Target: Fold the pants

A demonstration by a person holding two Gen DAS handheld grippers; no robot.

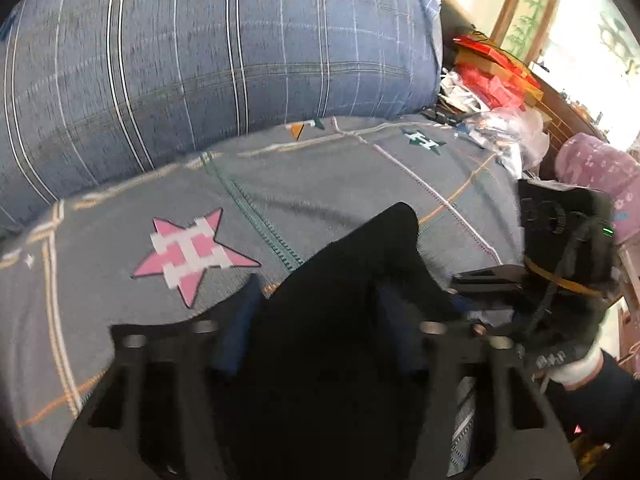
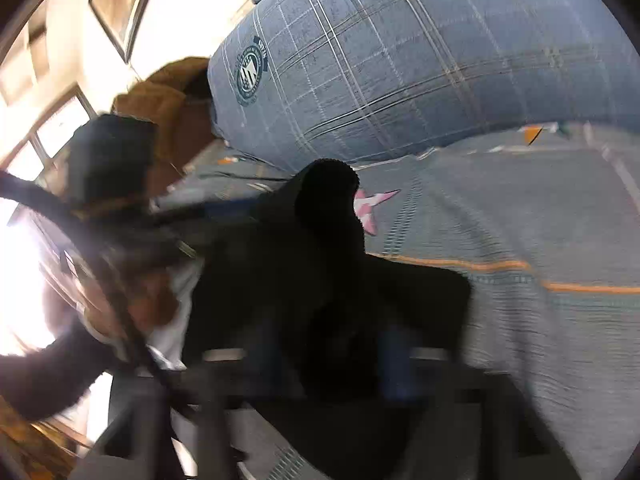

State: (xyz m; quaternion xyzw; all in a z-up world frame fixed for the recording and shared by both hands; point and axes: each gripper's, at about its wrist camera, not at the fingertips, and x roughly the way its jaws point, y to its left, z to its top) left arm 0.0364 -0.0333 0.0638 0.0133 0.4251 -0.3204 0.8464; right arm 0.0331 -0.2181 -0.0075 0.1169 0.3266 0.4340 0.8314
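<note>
The black pants [image 1: 340,300] hang bunched between the fingers of my left gripper [image 1: 316,320], which is shut on them above the grey patterned bed sheet [image 1: 120,340]. My right gripper [image 2: 332,344] is also shut on the black pants [image 2: 320,264], with cloth draped over its blue-padded fingers. The right gripper's body [image 1: 560,248] shows at the right edge of the left wrist view, close beside the left one. The left gripper's body [image 2: 108,168] shows blurred at the left of the right wrist view.
A big blue plaid quilt [image 1: 200,60] lies at the back of the bed. A pink star [image 1: 192,256] is printed on the sheet. Red boxes and plastic bags [image 1: 492,88] clutter the right side. A brown garment [image 2: 168,104] lies by the window.
</note>
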